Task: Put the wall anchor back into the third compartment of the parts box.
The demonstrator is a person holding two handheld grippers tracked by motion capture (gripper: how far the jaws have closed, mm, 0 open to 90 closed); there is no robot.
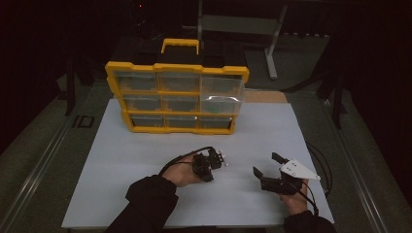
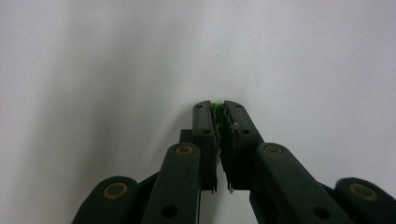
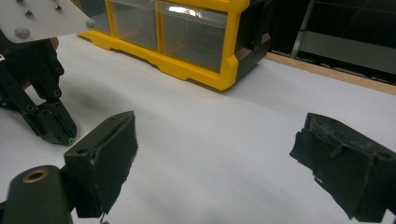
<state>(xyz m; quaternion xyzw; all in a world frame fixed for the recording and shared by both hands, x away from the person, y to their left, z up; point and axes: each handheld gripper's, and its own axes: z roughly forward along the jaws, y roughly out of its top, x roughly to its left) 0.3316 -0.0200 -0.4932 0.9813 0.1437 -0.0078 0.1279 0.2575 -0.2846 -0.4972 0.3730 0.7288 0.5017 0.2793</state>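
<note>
My left gripper (image 2: 217, 108) points down at the white board (image 2: 93, 70) and is shut on a small green piece (image 2: 217, 104) that peeks out at the jaw tips. In the high view this left gripper (image 1: 206, 175) is at the board's middle front, held by a hand in a dark sleeve. My right gripper (image 1: 267, 164) sits to its right, wide open with nothing between its jaws. The right gripper view looks between those open jaws of the right gripper (image 3: 215, 156) and shows the left gripper (image 3: 51, 123) with the green piece (image 3: 71, 140) just above the board.
A yellow organizer case (image 1: 177, 97) with clear drawers stands upright at the back of the white board (image 1: 121, 160), also seen as the case (image 3: 187, 37). Behind it rises a grey metal stand (image 1: 273, 48). Cables (image 1: 320, 165) trail by the right gripper. Dark floor surrounds the board.
</note>
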